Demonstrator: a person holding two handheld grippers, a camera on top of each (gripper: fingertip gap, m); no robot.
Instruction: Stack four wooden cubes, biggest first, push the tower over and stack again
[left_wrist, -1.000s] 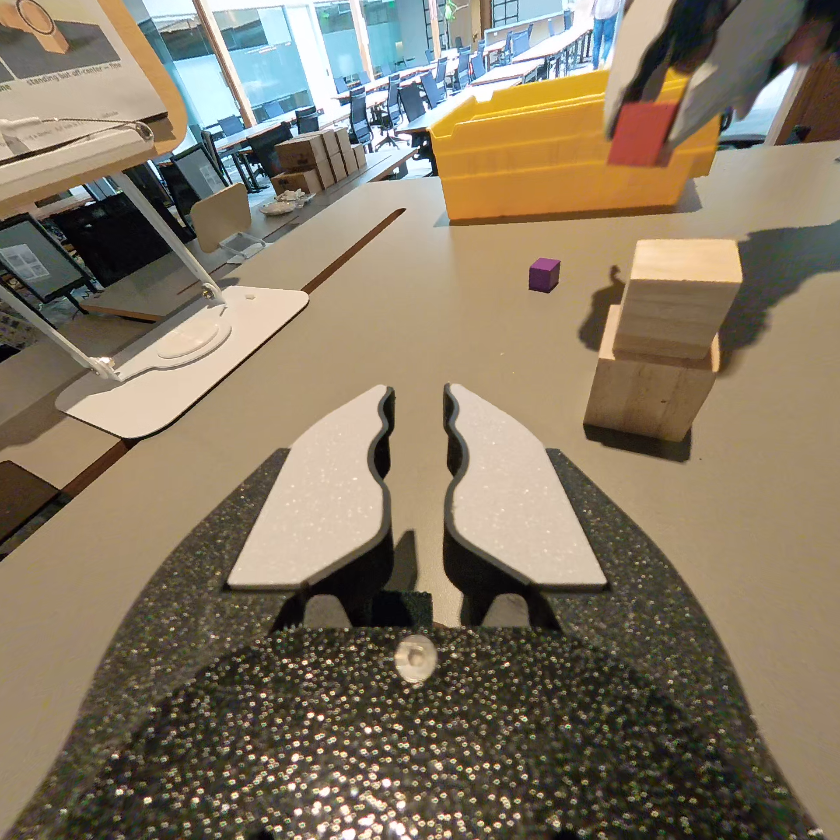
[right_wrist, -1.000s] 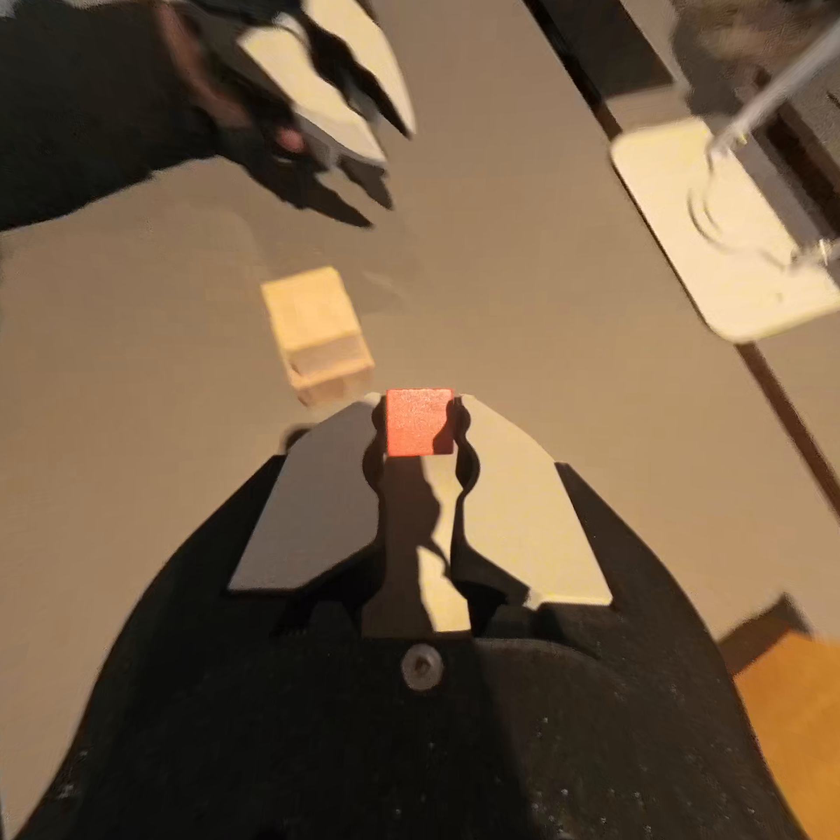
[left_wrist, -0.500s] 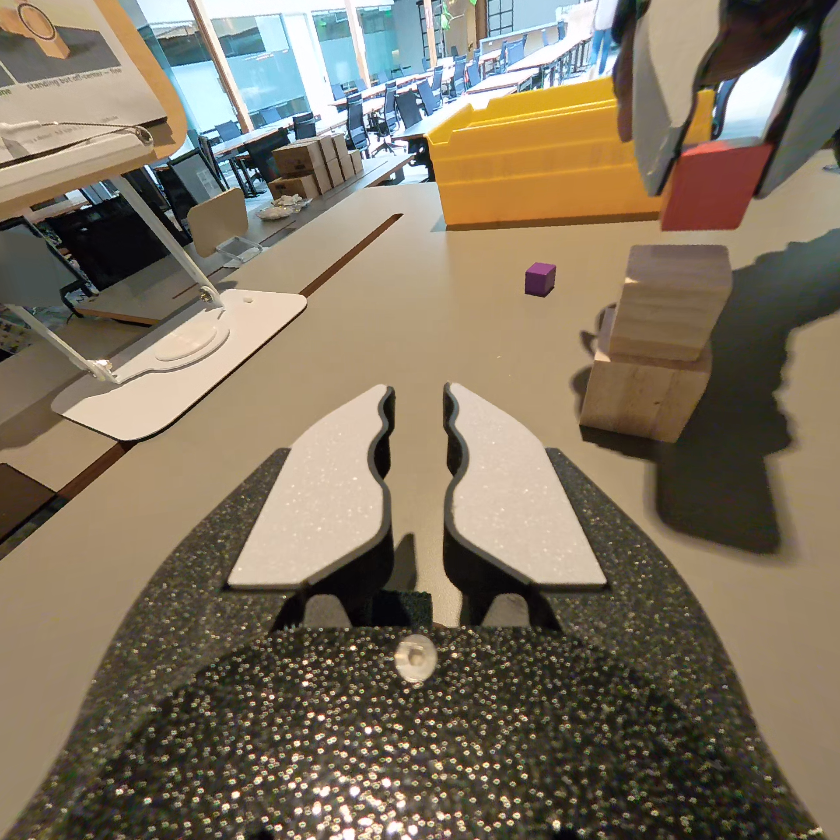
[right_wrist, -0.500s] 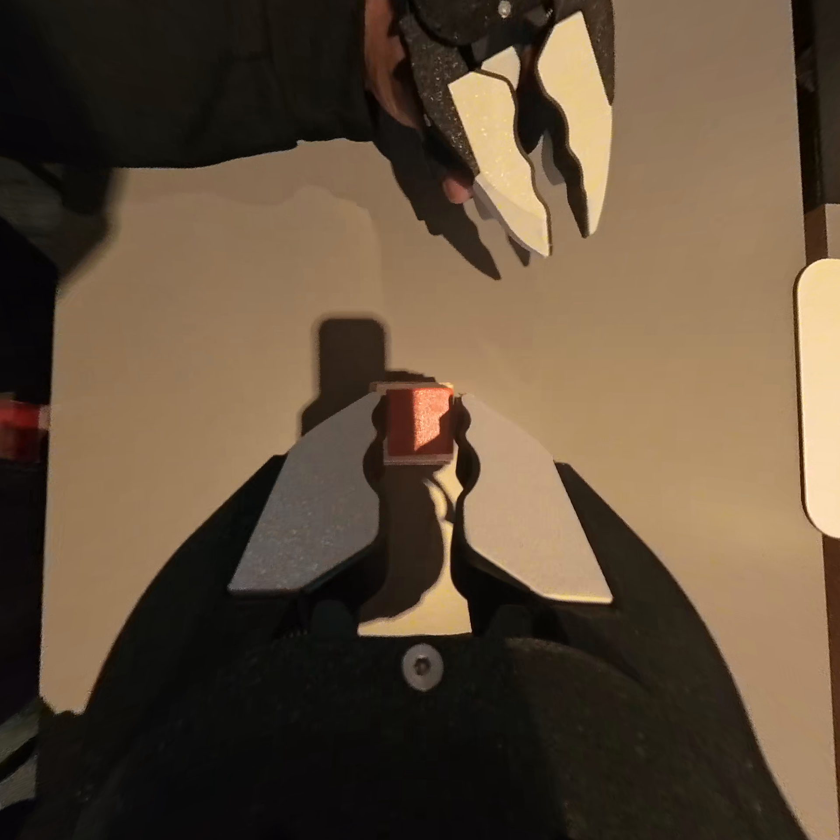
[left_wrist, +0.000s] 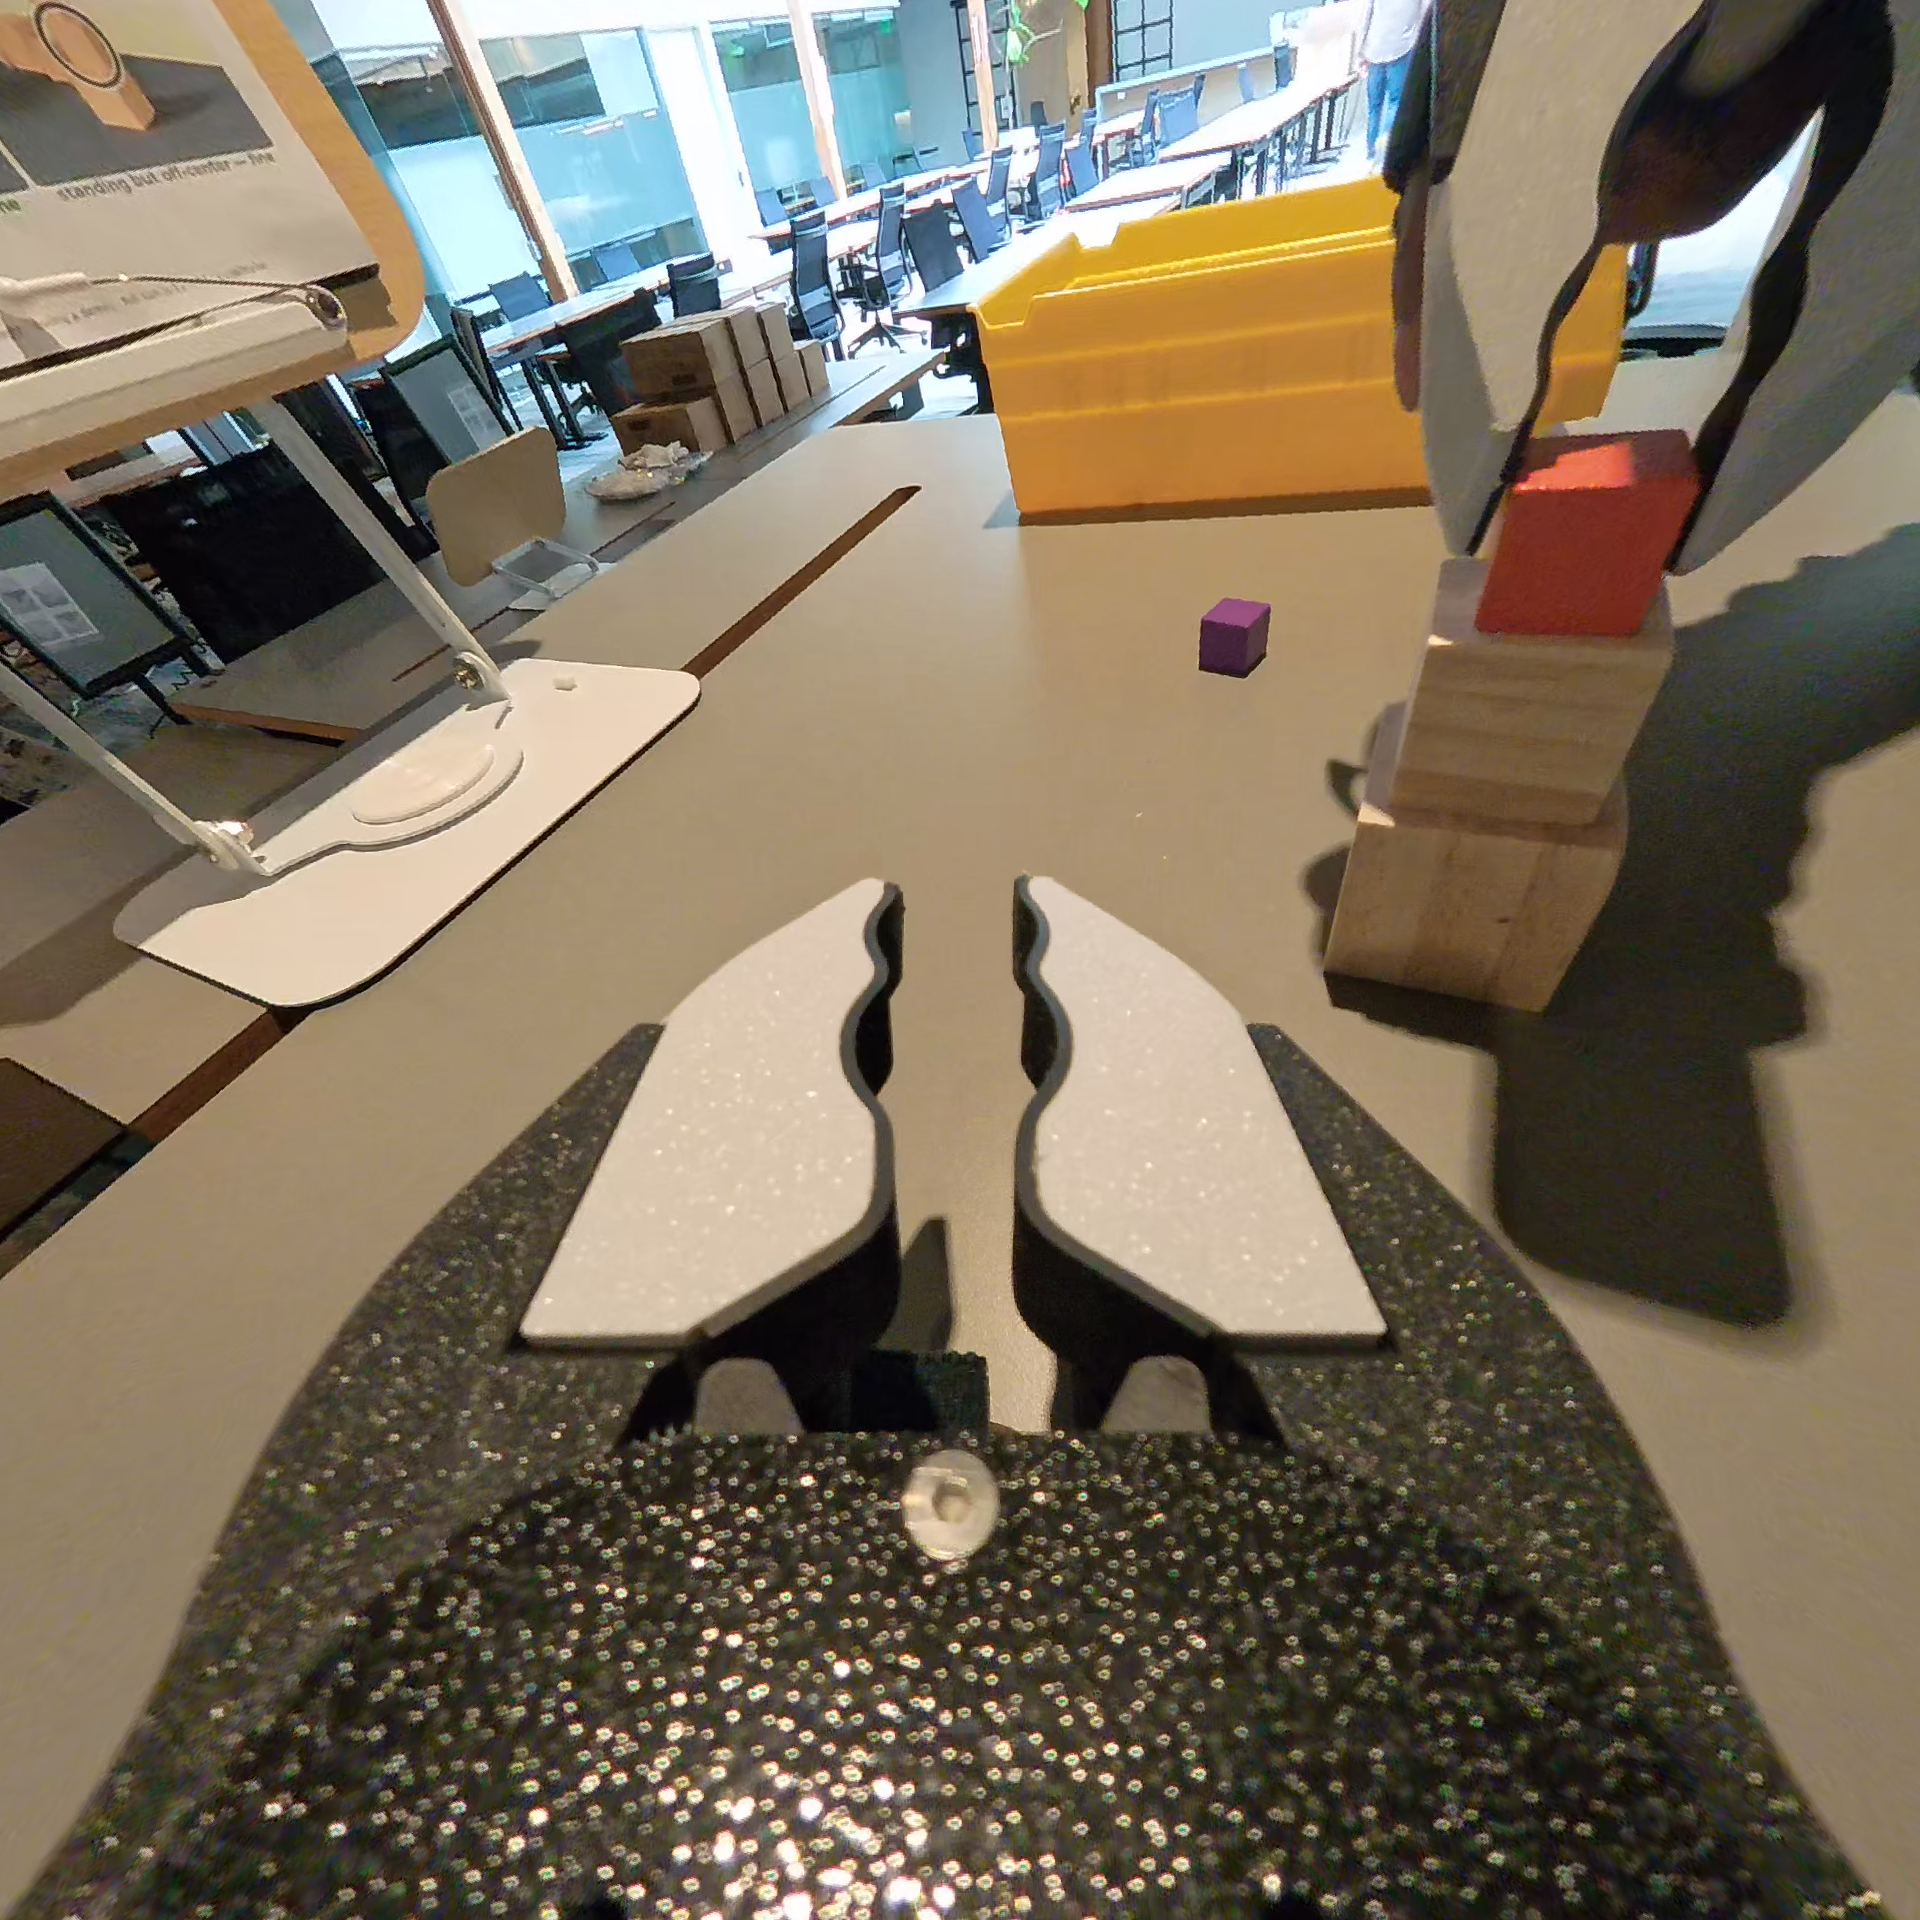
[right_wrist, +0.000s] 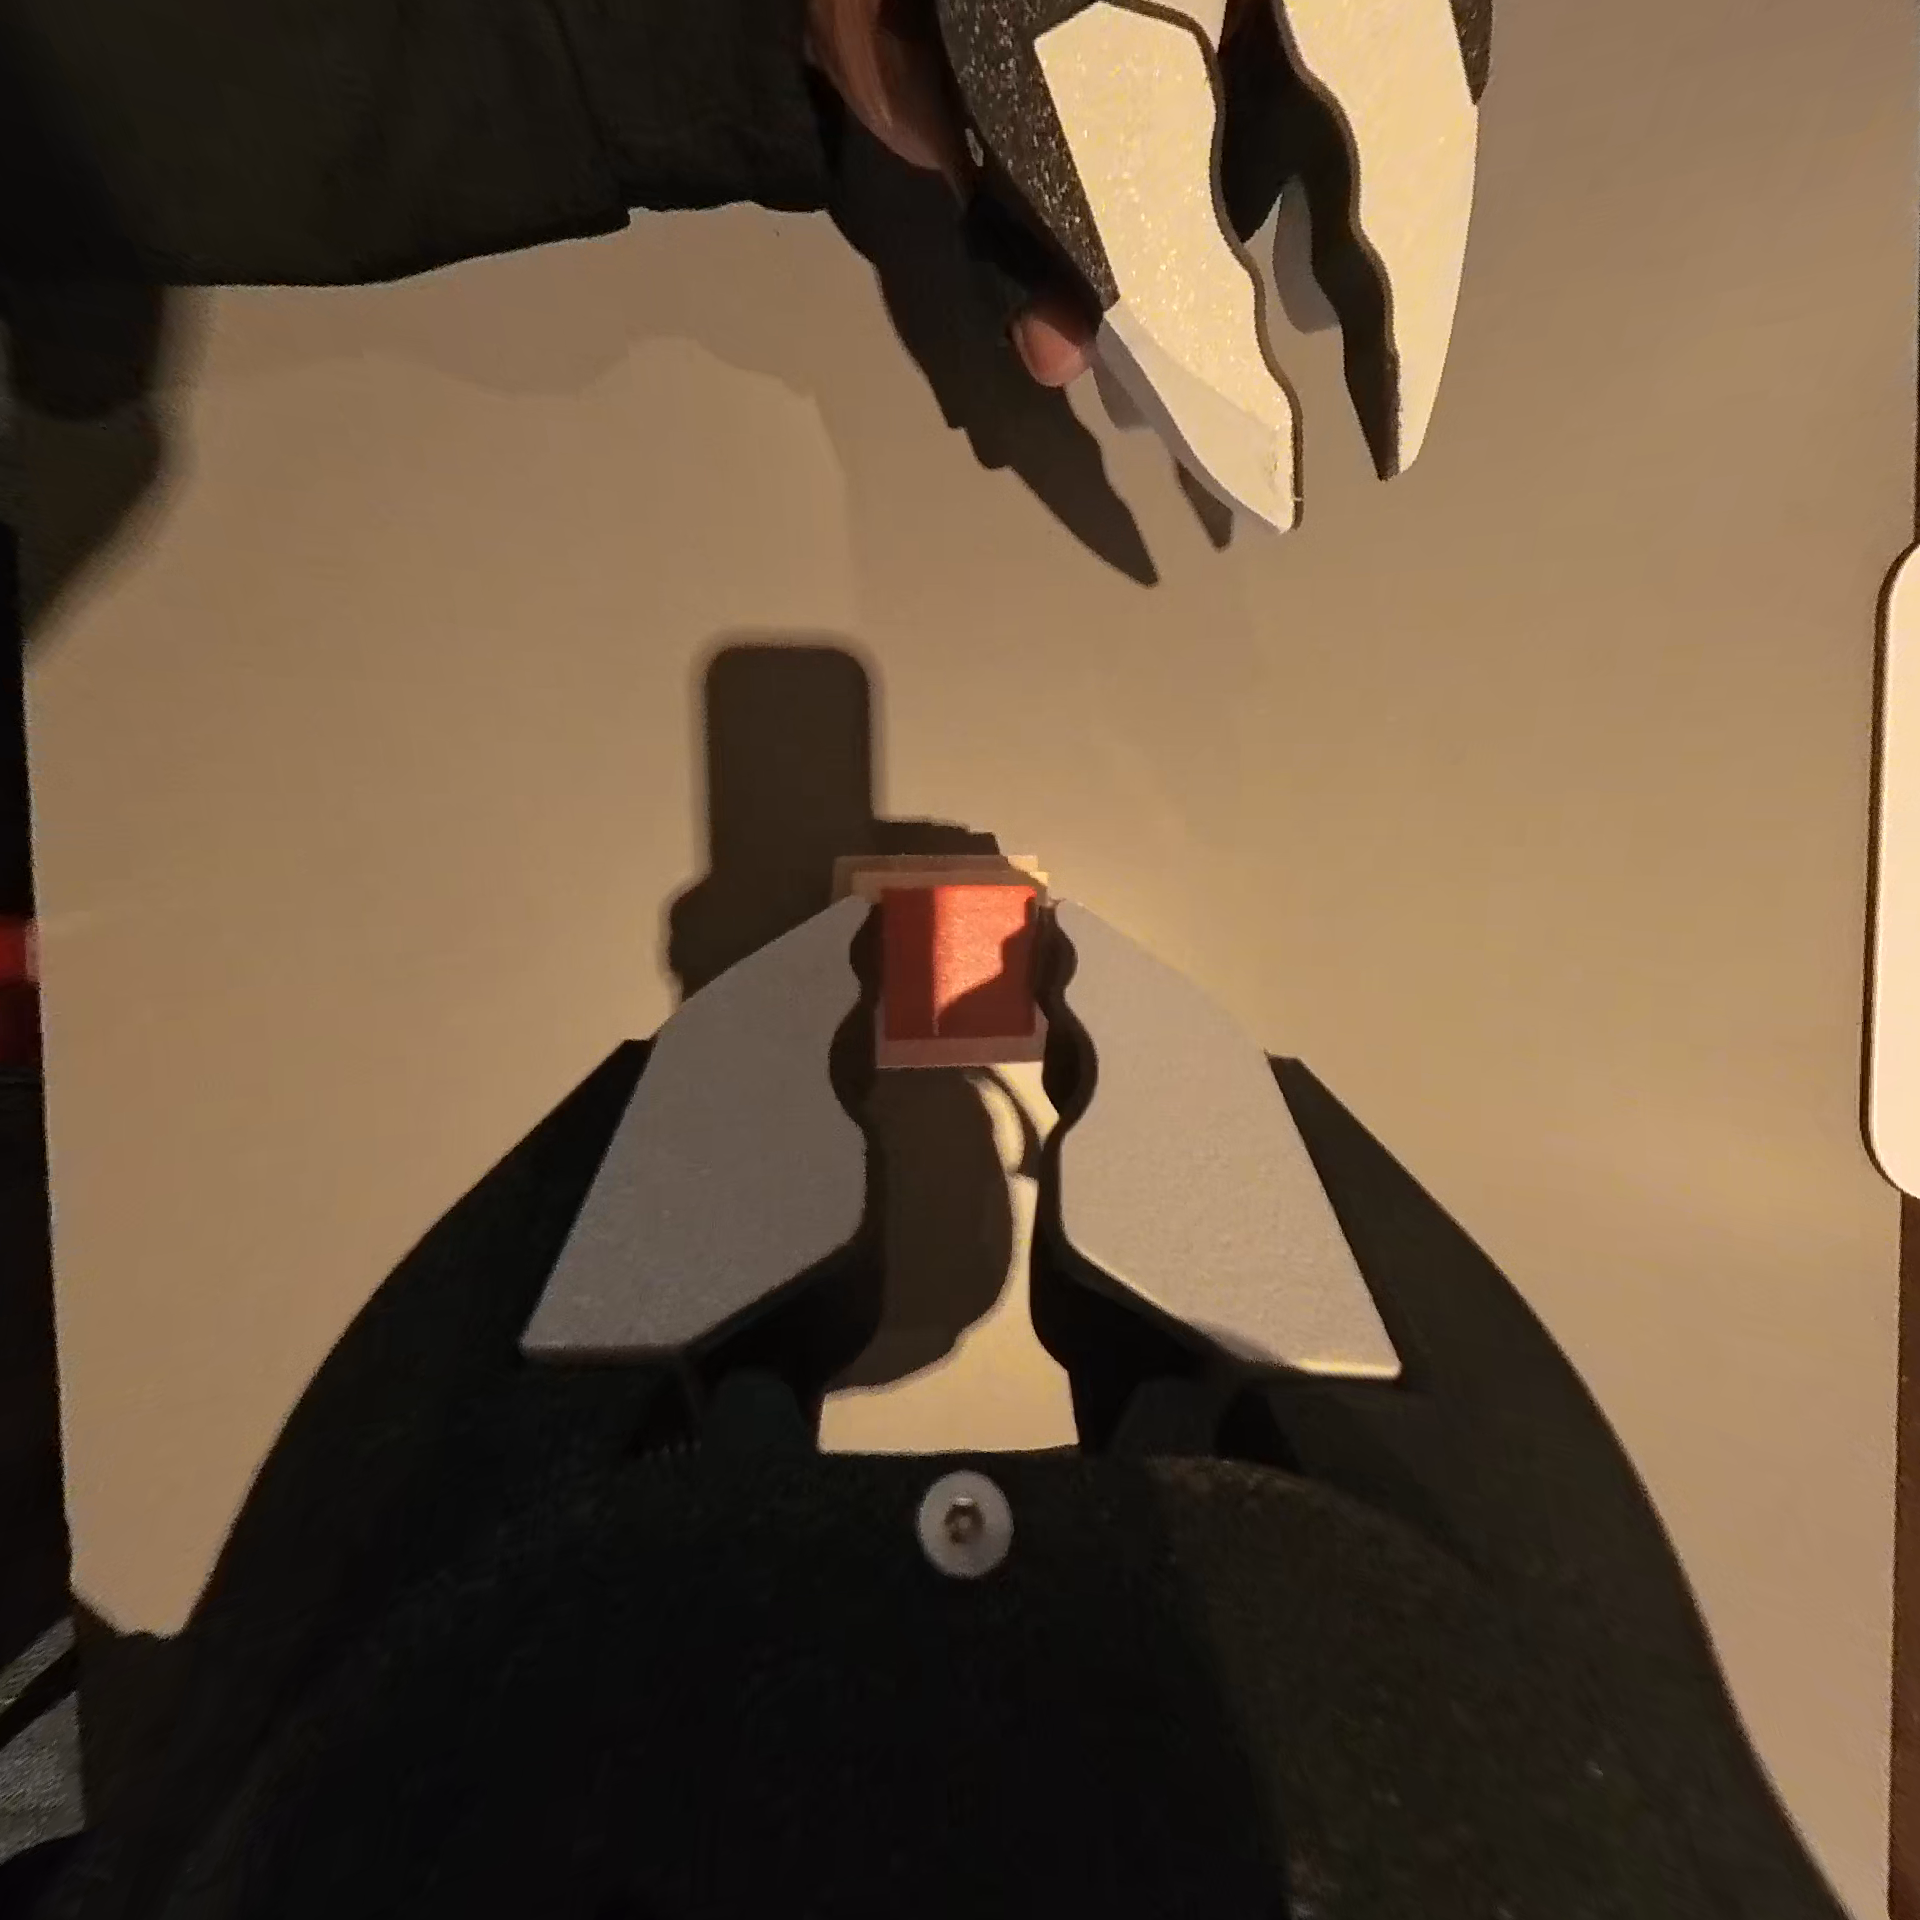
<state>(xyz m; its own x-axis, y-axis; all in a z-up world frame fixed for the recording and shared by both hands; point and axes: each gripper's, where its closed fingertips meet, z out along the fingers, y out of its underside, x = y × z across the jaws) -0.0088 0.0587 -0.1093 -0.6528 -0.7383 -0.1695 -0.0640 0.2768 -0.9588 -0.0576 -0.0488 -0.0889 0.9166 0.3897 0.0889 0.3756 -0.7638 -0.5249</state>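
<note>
Red cube (left_wrist: 1579, 545) pinched in the right tool (right_wrist: 961, 971), set down on or just above the middle plain-wood cube (left_wrist: 1527, 727), itself on the biggest cube (left_wrist: 1470, 914) at 2 o'clock in the left wrist view. Third step of stacking, by the look of it; next calls for spreading the jaws without nudging, then fetching the purple cube (left_wrist: 1233, 636) on the grey surface (left_wrist: 935, 748) at 10 o'clock of the tower. Left tool (left_wrist: 956, 914) idle, slightly spread, holding nothing.

Yellow bin (left_wrist: 1195, 405) at table's (left_wrist: 935, 727) far edge, white stand base (left_wrist: 416, 821) left, cardboard boxes (left_wrist: 717, 374) beyond
</note>
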